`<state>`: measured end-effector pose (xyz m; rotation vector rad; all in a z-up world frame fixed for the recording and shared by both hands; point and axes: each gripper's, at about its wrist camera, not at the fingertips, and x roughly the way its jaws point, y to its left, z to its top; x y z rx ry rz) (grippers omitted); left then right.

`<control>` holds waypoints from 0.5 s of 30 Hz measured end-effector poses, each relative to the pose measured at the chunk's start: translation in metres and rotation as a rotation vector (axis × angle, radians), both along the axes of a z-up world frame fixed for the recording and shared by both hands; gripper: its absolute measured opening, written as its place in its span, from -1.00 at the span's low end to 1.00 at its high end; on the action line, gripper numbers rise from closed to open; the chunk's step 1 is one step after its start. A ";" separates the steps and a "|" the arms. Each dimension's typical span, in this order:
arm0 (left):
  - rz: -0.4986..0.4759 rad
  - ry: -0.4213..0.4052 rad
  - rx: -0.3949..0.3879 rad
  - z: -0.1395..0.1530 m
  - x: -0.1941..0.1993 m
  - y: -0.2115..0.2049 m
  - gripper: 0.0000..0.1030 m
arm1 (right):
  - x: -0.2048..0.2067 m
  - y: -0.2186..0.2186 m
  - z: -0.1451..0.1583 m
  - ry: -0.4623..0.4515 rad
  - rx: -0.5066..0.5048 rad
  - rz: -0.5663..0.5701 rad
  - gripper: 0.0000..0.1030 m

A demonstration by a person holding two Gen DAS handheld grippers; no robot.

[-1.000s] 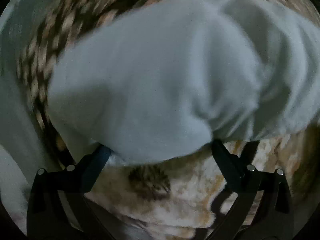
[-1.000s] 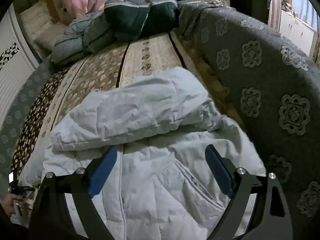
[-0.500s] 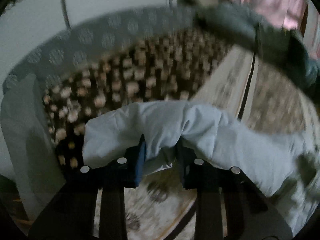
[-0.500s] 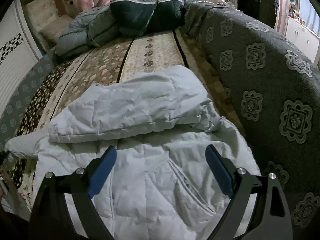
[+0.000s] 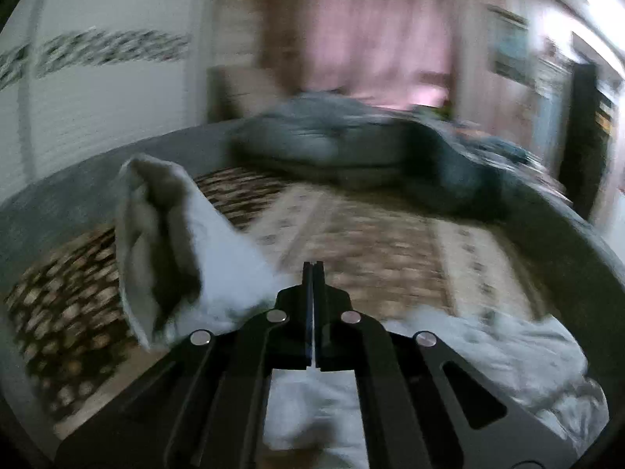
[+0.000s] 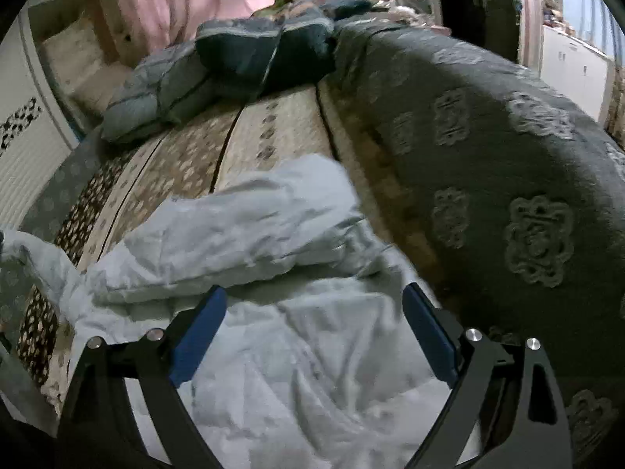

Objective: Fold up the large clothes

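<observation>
Left wrist view, blurry w/ motion: left gripper (image 5: 313, 269) has its jaws pressed together, a thin sliver of pale cloth showing in the slit between them, so prob. clamped on the jacket's sleeve (image 5: 183, 246). Sleeve rises up and to the left of the jaws, cuff end open and hollow, held above the patterned bed cover (image 5: 371, 242). More of the pale jacket lies low right. Dark quilt (image 5: 332, 140) is heaped at the far end of the bed, pink curtain (image 5: 371, 31) behind it.

Right wrist view: right gripper (image 6: 314, 312) hangs over the light blue-grey jacket (image 6: 293, 371), jaws wide apart, nothing between them. Jacket lies crumpled on the bed cover, one sleeve folded across its upper part, its right edge against the grey embossed headboard (image 6: 508, 179). At frame left, the other sleeve lifts off toward the edge.
</observation>
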<state>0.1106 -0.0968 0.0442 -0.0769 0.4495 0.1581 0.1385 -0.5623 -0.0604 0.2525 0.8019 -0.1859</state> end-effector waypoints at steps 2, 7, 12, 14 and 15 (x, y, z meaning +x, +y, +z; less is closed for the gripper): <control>-0.108 -0.005 0.036 -0.001 0.002 -0.051 -1.00 | -0.006 -0.013 0.002 -0.019 0.022 -0.022 0.78; -0.289 0.037 0.045 -0.013 0.005 -0.143 -1.00 | -0.014 -0.030 -0.002 -0.009 0.024 -0.021 0.78; -0.323 0.075 -0.043 -0.027 0.018 -0.173 -1.00 | -0.022 -0.048 -0.013 0.027 0.001 -0.032 0.78; -0.335 0.081 -0.054 -0.032 0.020 -0.176 -1.00 | -0.025 -0.056 -0.018 0.038 0.016 -0.055 0.78; -0.352 0.081 -0.043 -0.033 0.020 -0.177 -1.00 | -0.026 -0.060 -0.020 0.040 0.023 -0.064 0.78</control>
